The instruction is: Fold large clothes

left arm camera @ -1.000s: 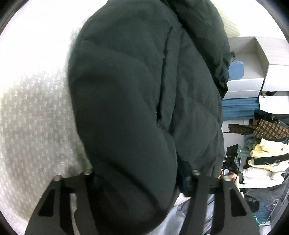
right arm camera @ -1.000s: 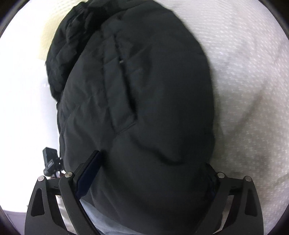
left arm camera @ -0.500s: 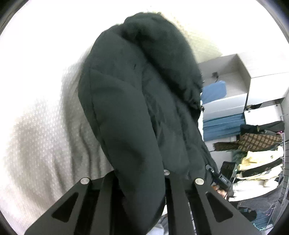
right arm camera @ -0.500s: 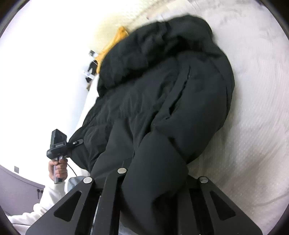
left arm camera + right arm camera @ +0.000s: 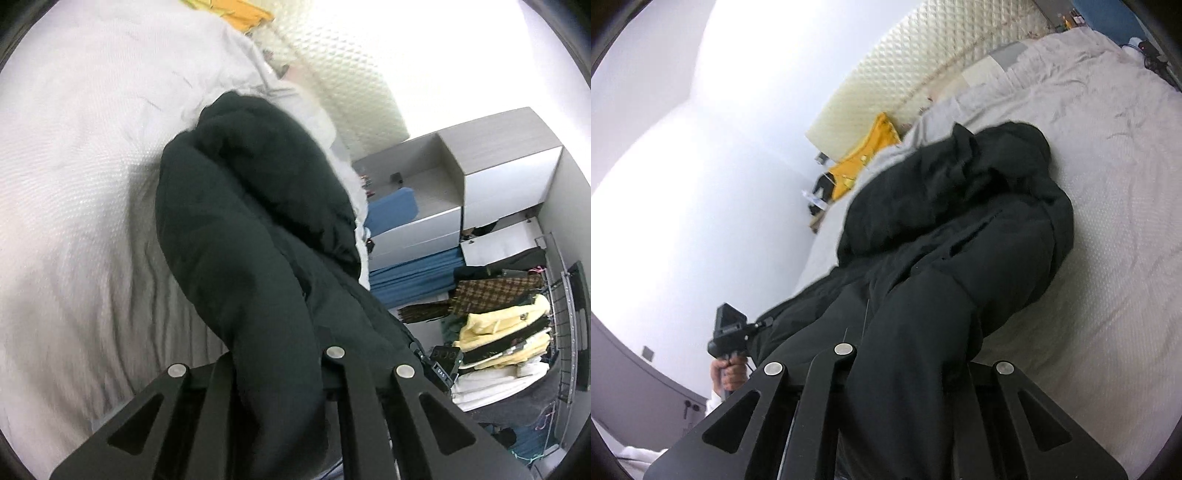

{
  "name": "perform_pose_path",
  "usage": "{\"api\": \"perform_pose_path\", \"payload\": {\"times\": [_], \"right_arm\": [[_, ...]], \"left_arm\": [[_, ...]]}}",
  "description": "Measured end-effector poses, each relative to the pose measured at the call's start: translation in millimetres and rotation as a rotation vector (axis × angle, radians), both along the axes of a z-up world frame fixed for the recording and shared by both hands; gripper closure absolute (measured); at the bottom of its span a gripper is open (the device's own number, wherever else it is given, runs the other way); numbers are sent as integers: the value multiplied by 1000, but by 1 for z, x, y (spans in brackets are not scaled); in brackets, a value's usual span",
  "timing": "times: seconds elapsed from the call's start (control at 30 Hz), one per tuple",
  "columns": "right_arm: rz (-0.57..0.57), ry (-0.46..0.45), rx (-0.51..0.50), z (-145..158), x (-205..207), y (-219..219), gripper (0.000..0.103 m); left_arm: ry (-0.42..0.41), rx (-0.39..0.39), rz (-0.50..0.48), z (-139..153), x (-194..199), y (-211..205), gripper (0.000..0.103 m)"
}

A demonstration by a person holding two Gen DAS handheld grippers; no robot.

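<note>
A dark green puffer jacket lies along the white bed, its near end raised off the cover. My left gripper is shut on that near edge, and thick fabric bulges out between its fingers. In the right wrist view the same jacket stretches from its hood end on the bed down to my right gripper, which is shut on a fold of the hem. The left gripper with a hand on its handle shows at the lower left there, beside the jacket's other corner.
A yellow garment lies near the quilted headboard. Beside the bed stand a grey cabinet, a blue cushion and a rack of folded clothes. A white wall runs along the bed's left side.
Both grippers closed on the jacket's near edge and rose, lifting that end off the bed. The views tilted up, so the headboard, yellow garment and more of the room came into sight.
</note>
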State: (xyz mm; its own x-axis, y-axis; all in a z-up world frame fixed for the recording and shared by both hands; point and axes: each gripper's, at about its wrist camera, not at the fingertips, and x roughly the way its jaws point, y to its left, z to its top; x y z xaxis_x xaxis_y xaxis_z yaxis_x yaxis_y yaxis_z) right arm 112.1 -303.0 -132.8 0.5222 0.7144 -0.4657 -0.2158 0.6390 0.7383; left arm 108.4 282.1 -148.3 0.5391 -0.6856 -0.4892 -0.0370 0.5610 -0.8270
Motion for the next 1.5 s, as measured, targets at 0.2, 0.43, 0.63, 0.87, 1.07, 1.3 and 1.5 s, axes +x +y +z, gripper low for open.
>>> {"api": "perform_pose_path", "payload": {"times": [0.2, 0.43, 0.63, 0.87, 1.07, 1.3, 1.5], "right_arm": [[-4, -23, 35, 23, -40, -8, 96], [-10, 26, 38, 35, -89, -11, 95], [-39, 17, 36, 50, -101, -21, 95], [-86, 4, 80, 66, -85, -36, 95], [-125, 76, 120, 72, -54, -53, 94], [-181, 125, 177, 71, -19, -70, 94], [-245, 105, 201, 69, 45, -79, 94]], "left_arm": [[-48, 7, 15, 35, -69, 1, 98], [-57, 11, 36, 61, -140, 0, 98], [-68, 4, 38, 72, -163, -5, 98], [-114, 5, 43, 97, -145, -7, 98], [-106, -8, 58, 110, -107, -6, 99], [-74, -18, 79, 111, -57, -3, 99], [-35, -26, 124, 109, -2, 2, 98]]}}
